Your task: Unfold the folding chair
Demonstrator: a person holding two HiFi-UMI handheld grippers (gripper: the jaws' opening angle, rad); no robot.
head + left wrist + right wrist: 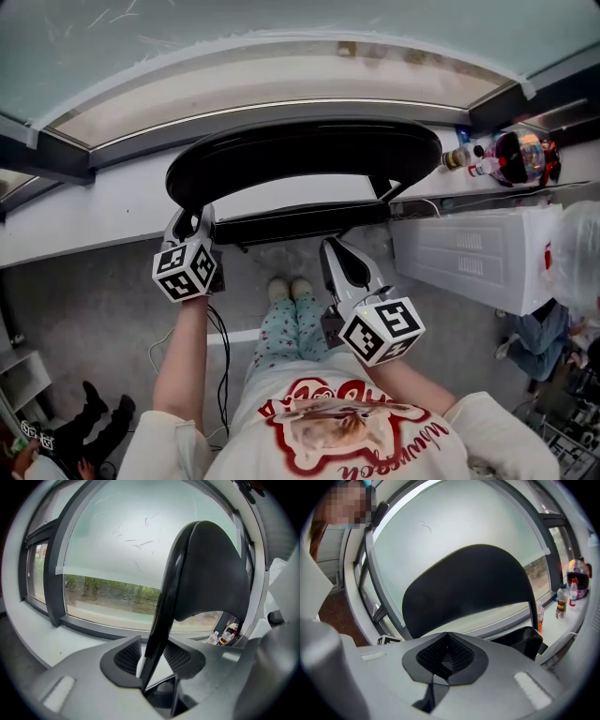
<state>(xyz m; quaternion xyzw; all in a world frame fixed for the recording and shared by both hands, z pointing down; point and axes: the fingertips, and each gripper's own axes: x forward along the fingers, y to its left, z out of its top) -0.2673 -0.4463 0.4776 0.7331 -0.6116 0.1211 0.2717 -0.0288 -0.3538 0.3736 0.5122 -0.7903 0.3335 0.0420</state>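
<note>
Black folding chair point(309, 155), curved back upright | left claw point(152, 657) clamped on its rim | right claw point(446, 657) together, empty

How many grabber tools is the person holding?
2. The left gripper grips the folding chair's left edge; the right gripper, shut and empty, points at the chair.

From where the person stands, the black folding chair point(309, 155) sits at twelve o'clock, against the white window ledge point(94, 211). The left gripper point(192, 223) meets the chair's rim at its eight o'clock edge. The right gripper point(333, 248) hangs just below the chair's lower bar, around five o'clock. Bottles point(483, 155) crowd the ledge at two o'clock, above a white cabinet point(469, 253).
</note>
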